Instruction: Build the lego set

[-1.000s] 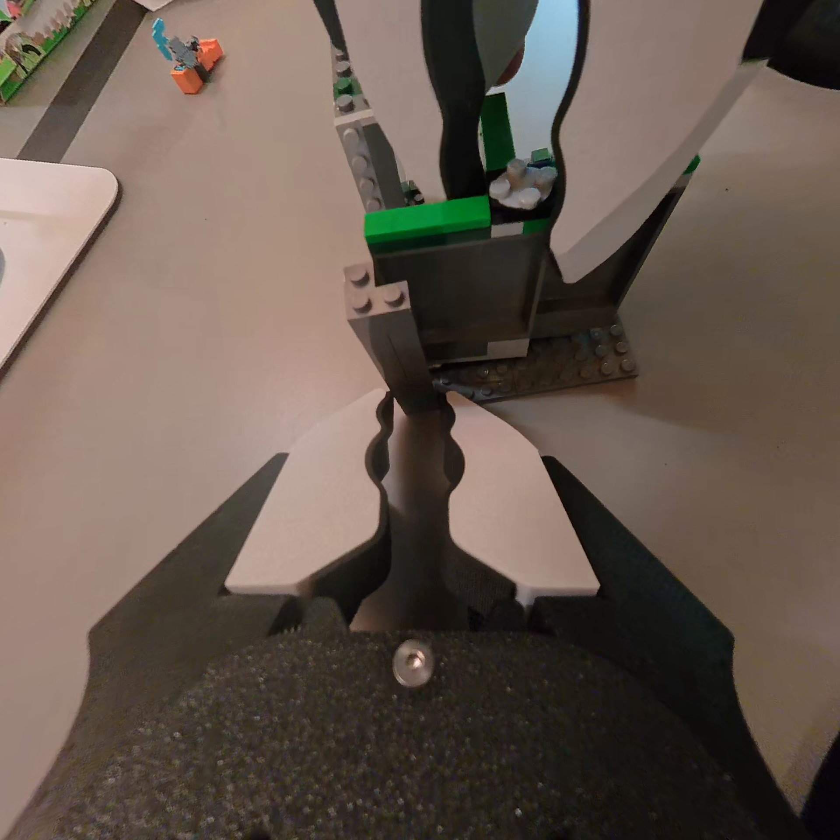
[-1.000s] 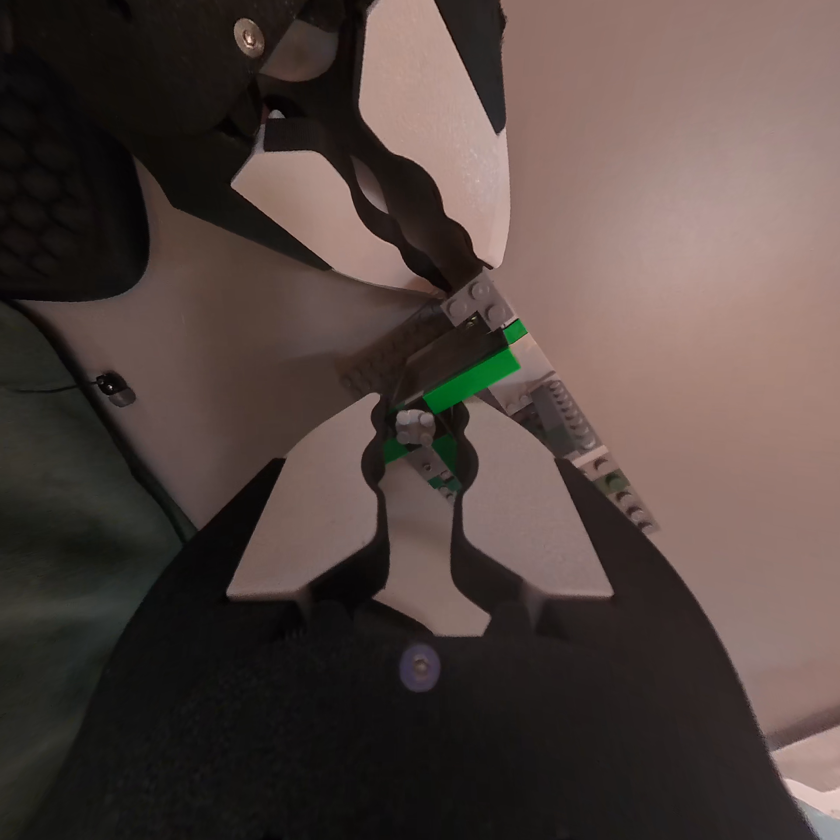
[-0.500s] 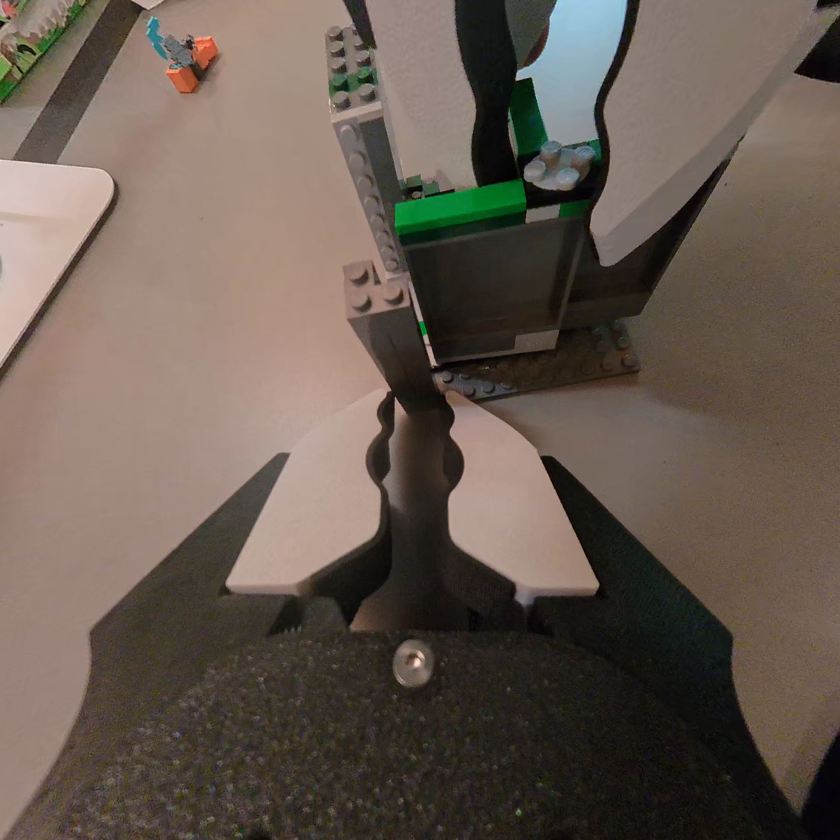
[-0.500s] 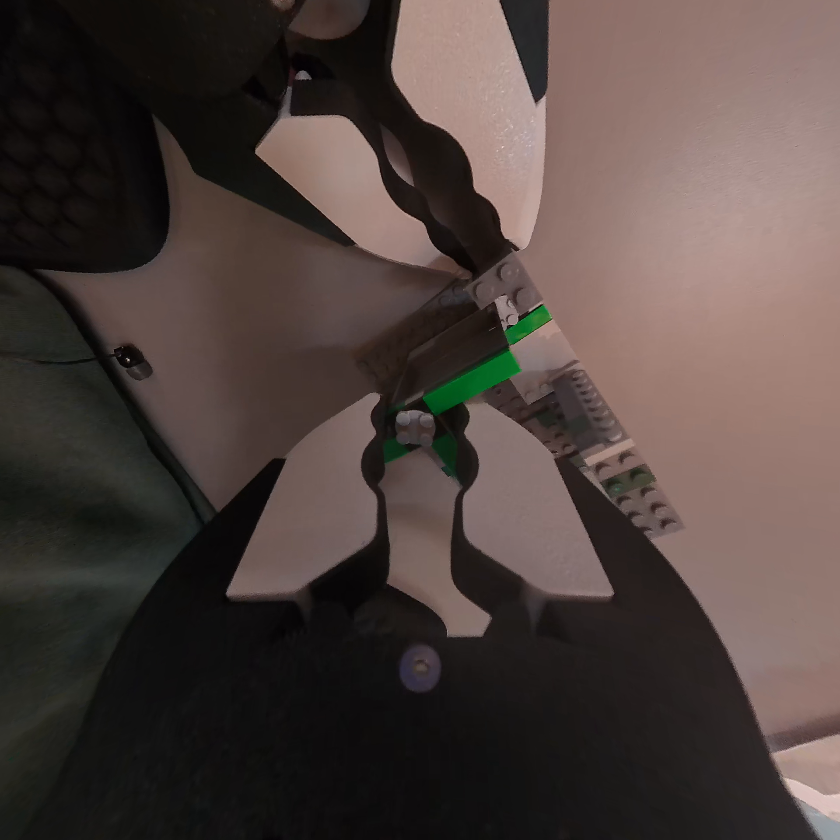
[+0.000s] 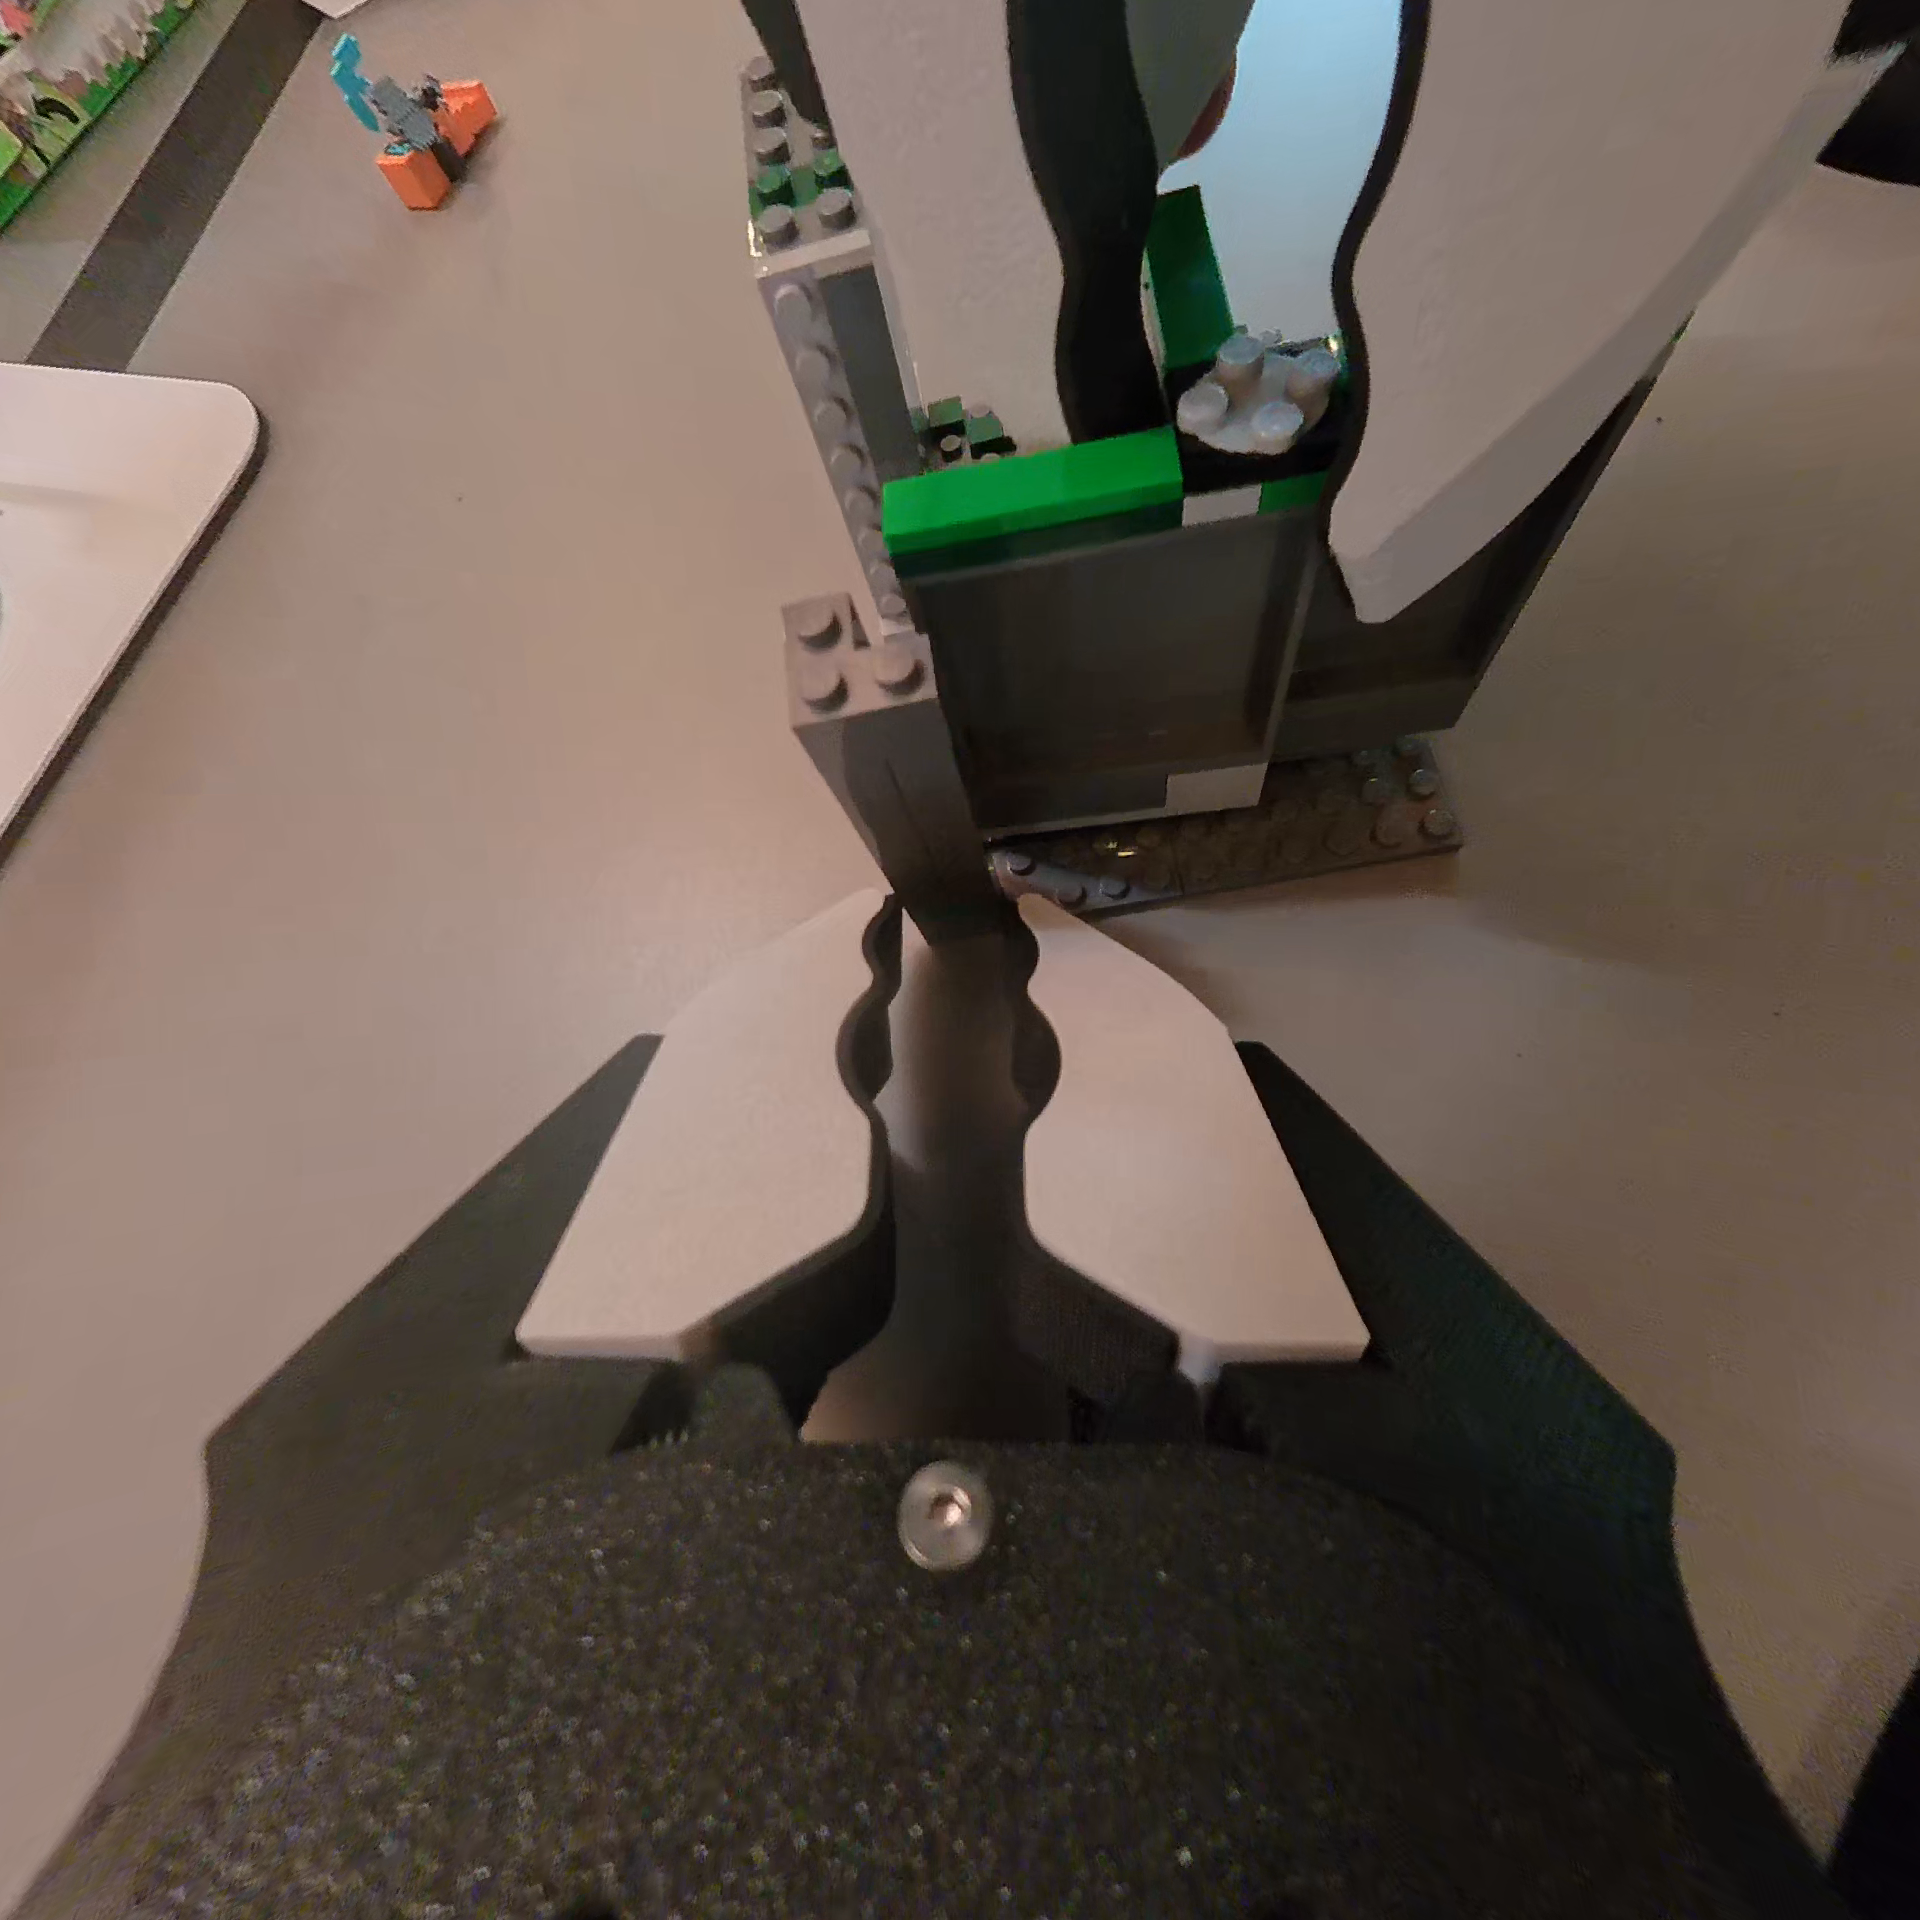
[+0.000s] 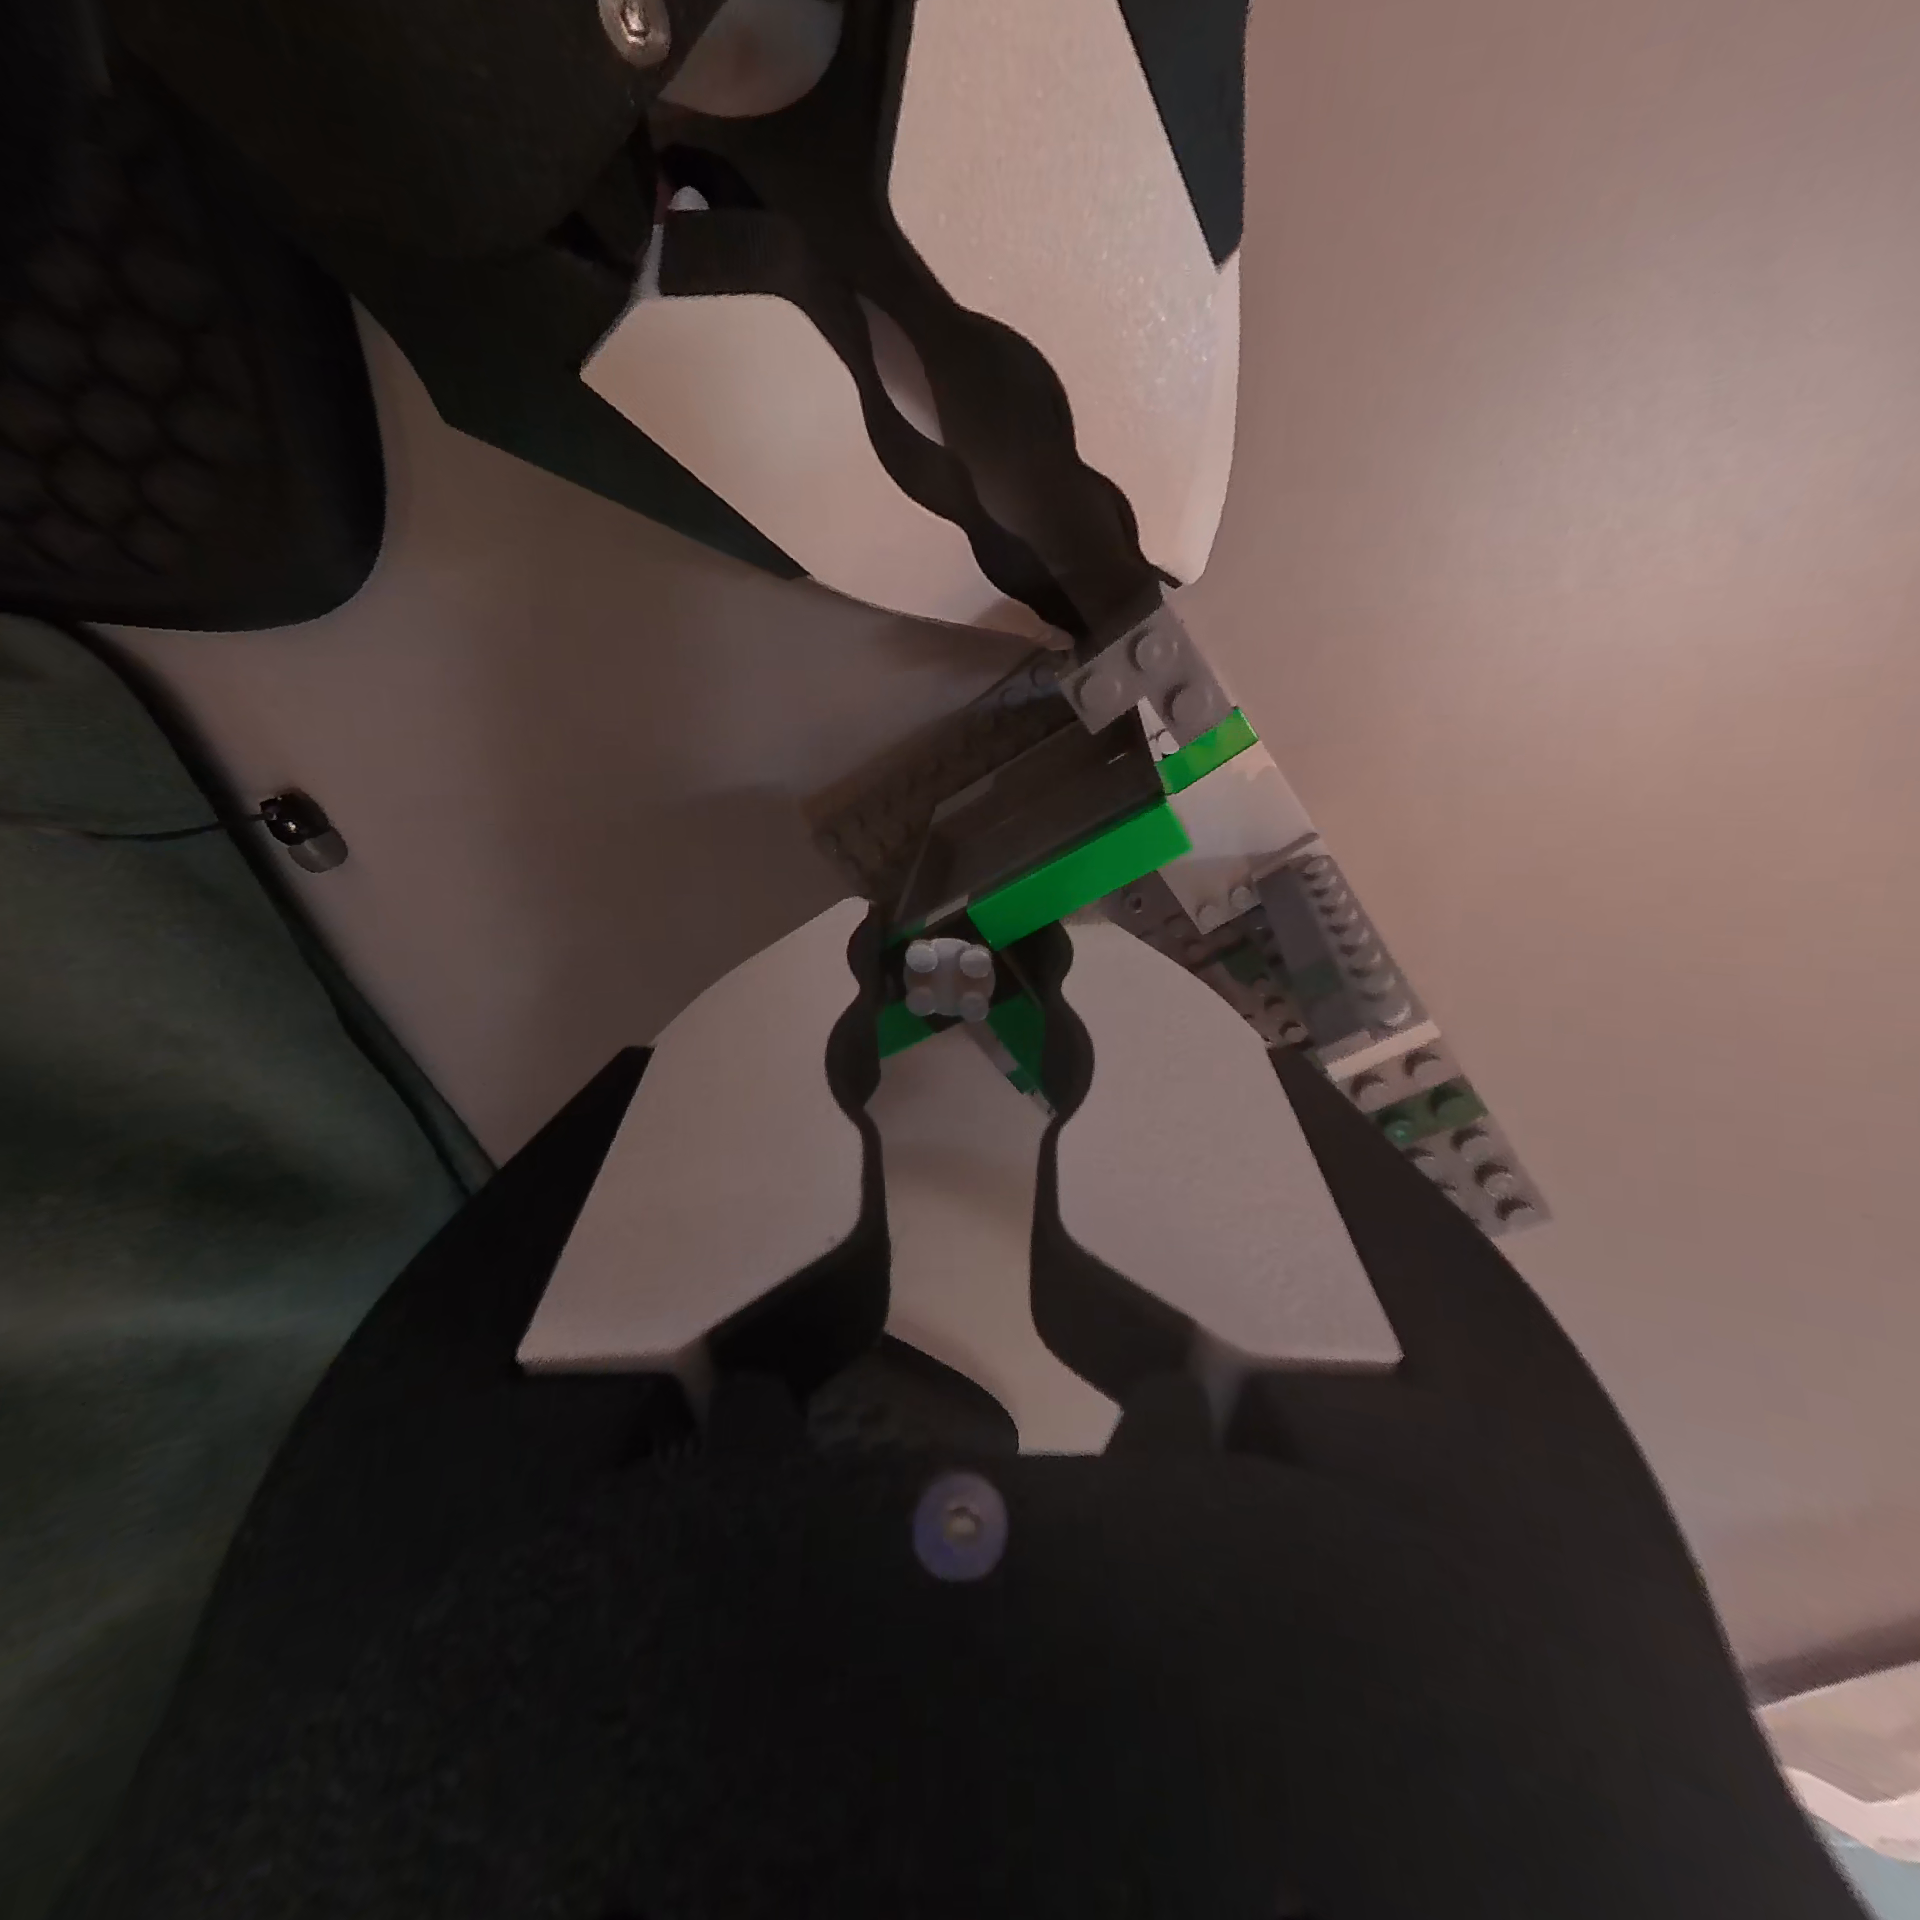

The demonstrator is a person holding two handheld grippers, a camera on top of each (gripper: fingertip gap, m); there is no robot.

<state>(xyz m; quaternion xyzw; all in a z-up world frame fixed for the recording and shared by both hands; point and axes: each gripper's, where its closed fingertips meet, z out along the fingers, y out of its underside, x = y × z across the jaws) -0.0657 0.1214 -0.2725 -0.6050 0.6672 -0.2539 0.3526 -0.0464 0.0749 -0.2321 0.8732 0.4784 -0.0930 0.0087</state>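
Note:
The lego build (image 5: 1101, 665) has dark grey walls, a green top brick (image 5: 1029, 499) and a grey baseplate (image 5: 1340, 831). It stands on the table. My left gripper (image 5: 951, 920) is shut on the foot of a dark grey pillar brick (image 5: 883, 769) at the build's front left corner. My right gripper (image 5: 1247, 488) comes in from above. It is shut on the build's top, around a round grey plate (image 5: 1262, 400). In the right wrist view the round plate (image 6: 945, 977) sits between my right gripper (image 6: 961, 935) jaws. The left gripper (image 6: 1122, 608) holds the pillar (image 6: 1143, 675) there.
A small orange and blue lego piece (image 5: 426, 135) lies far left. A white board (image 5: 104, 468) lies at the left edge and a green printed box (image 5: 62, 94) at the top left corner. A person's green sleeve (image 6: 156, 1143) and a small black object (image 6: 301, 826) lie left.
The build's top and the right gripper swung to the right together, then partly back left. The pillar stayed shut in my left gripper.

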